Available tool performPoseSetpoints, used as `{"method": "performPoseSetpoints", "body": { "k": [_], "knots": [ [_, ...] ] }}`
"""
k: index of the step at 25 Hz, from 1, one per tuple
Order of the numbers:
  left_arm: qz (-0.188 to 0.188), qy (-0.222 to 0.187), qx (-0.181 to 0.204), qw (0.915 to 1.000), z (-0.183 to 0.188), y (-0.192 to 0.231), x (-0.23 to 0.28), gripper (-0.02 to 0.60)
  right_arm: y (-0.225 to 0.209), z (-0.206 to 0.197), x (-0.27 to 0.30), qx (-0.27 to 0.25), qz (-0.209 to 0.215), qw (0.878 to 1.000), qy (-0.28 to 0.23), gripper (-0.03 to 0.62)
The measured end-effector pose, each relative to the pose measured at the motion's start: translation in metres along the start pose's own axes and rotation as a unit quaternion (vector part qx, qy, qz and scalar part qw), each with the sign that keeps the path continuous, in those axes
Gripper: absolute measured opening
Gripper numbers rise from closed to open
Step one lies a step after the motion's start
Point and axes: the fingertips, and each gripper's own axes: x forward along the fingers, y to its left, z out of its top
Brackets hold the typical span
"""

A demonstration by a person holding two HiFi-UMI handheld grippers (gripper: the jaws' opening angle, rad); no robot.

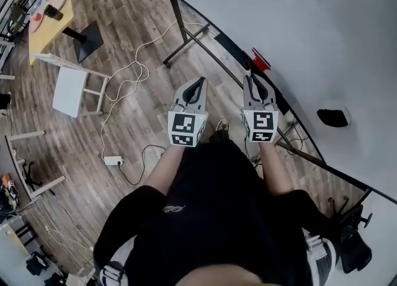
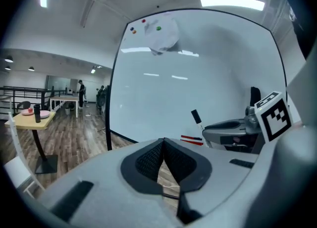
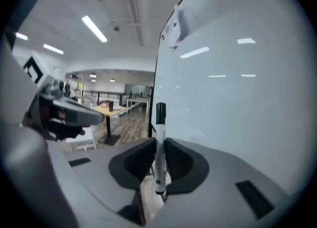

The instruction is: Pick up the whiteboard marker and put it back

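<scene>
Where the whiteboard marker (image 3: 159, 138) stands: upright, cap up, pinched between the right gripper (image 3: 159, 146) jaws, near the whiteboard (image 3: 237, 98).
Left gripper (image 2: 163, 142): jaws pressed together, nothing between them.

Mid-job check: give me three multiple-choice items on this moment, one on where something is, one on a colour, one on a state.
1. Where is the whiteboard marker?
A. on the floor
B. between the right hand-held gripper's jaws
C. on the yellow table

2. What colour is its cap?
A. black
B. green
C. orange

3. How do the left hand-held gripper's jaws stand?
A. wide apart
B. clamped on an eraser
C. together, nothing between them

Answers:
1. B: the right gripper view shows it clamped upright in those jaws.
2. A: the cap is black above a white body.
3. C: the left gripper view shows the tips meeting on nothing.
</scene>
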Motion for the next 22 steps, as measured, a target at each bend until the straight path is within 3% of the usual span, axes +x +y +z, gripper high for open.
{"method": "performPoseSetpoints", "body": {
  "k": [2,7,14,22],
  "knots": [
    [0.006,-0.020,0.001,0.9998,0.009,0.002,-0.003,0.007,0.009,0.021,-0.006,0.033,0.008,0.998,-0.044,0.055],
    [0.017,-0.053,0.001,0.9984,0.025,0.000,-0.013,0.006,0.037,0.055,-0.020,0.022,0.039,0.993,-0.109,0.055],
    [0.052,-0.057,0.003,0.9970,0.029,0.015,-0.039,0.007,0.074,0.072,-0.024,0.024,0.093,0.988,-0.124,0.055],
    [0.145,-0.071,-0.020,0.9867,0.030,0.071,-0.093,0.008,0.156,0.099,-0.005,-0.008,0.205,0.969,-0.141,0.055]
  ]
}}
